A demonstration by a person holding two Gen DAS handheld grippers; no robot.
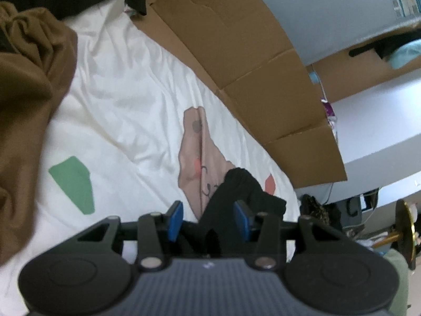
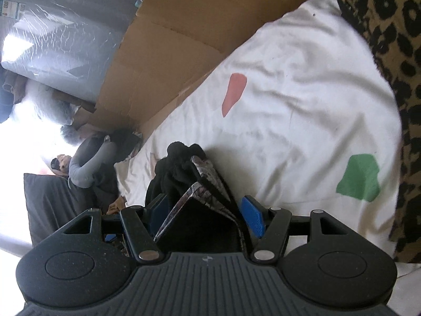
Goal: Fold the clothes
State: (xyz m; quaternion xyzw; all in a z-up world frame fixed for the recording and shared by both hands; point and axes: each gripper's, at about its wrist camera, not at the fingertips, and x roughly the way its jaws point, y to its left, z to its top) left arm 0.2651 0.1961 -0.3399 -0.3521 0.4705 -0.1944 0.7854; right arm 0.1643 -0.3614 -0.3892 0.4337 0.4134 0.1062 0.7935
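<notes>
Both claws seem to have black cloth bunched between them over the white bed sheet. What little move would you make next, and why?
Probably draw the two claws apart to stretch it flat. The left claw and right claw each have the black garment crumpled between their blue pads, and the white sheet beneath has room for spreading it before folding.

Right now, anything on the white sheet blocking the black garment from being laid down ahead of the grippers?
Nothing visible. The black garment sits between both grippers' pads; the white sheet ahead is bare. The brown garment lies off to one side.
</notes>
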